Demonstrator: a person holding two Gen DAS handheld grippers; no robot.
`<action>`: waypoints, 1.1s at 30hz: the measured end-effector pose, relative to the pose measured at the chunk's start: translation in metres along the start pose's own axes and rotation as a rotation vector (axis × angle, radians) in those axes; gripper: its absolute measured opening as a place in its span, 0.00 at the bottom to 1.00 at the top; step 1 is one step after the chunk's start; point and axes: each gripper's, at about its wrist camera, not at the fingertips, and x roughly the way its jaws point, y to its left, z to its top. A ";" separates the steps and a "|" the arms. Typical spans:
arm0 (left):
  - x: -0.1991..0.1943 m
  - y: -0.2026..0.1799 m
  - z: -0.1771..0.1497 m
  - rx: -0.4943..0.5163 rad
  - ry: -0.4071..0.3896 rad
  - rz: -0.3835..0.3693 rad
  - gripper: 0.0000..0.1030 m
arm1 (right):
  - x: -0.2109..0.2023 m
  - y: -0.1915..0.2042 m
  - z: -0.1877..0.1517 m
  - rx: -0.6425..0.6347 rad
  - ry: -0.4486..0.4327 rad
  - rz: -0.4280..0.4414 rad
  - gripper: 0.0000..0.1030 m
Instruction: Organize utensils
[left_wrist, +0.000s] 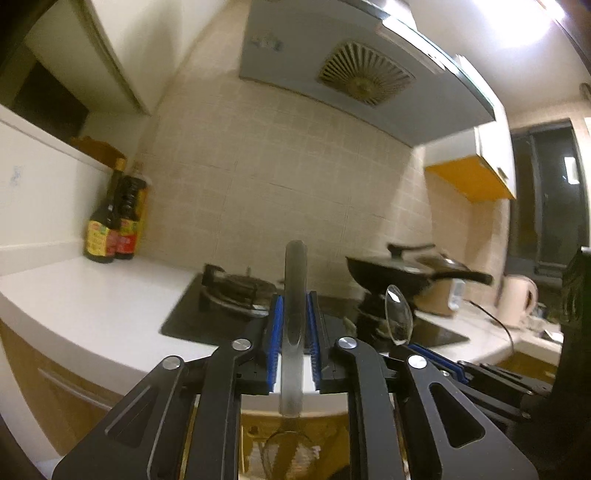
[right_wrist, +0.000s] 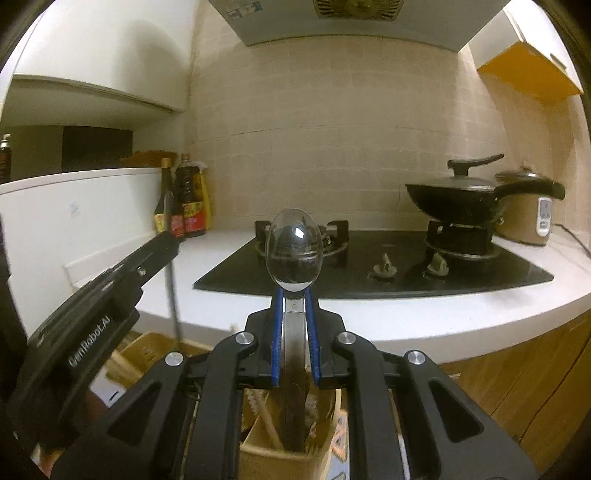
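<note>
In the left wrist view a metal spoon (left_wrist: 295, 280) stands upright between the blue pads of my left gripper (left_wrist: 295, 299), handle up and bowl hanging below. Slim gaps show on both sides of the handle, so the pads do not press on it. My right gripper (right_wrist: 294, 295) is shut on the handle of a second spoon (right_wrist: 293, 251), whose bowl points up. Its handle reaches down into a wooden utensil holder (right_wrist: 258, 458) just under the jaws, where wooden sticks lean. That second spoon (left_wrist: 397, 317) also shows to the right in the left wrist view.
A white counter (right_wrist: 406, 317) carries a black gas hob (right_wrist: 369, 266) with a lidded wok (right_wrist: 454, 206). A rice cooker (right_wrist: 528, 218) stands at the far right, sauce bottles (right_wrist: 184, 206) at the back left, and a kettle (left_wrist: 517, 299) further along. Wooden cabinet fronts lie below.
</note>
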 end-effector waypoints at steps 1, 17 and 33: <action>-0.003 0.001 0.002 -0.001 0.004 -0.015 0.24 | -0.002 -0.001 -0.001 -0.003 0.023 0.014 0.11; -0.127 0.025 -0.008 -0.075 0.116 -0.032 0.73 | -0.100 0.004 -0.061 0.064 0.120 0.023 0.49; -0.170 0.015 -0.090 0.045 0.117 0.320 0.85 | -0.114 0.033 -0.129 0.003 0.062 -0.135 0.81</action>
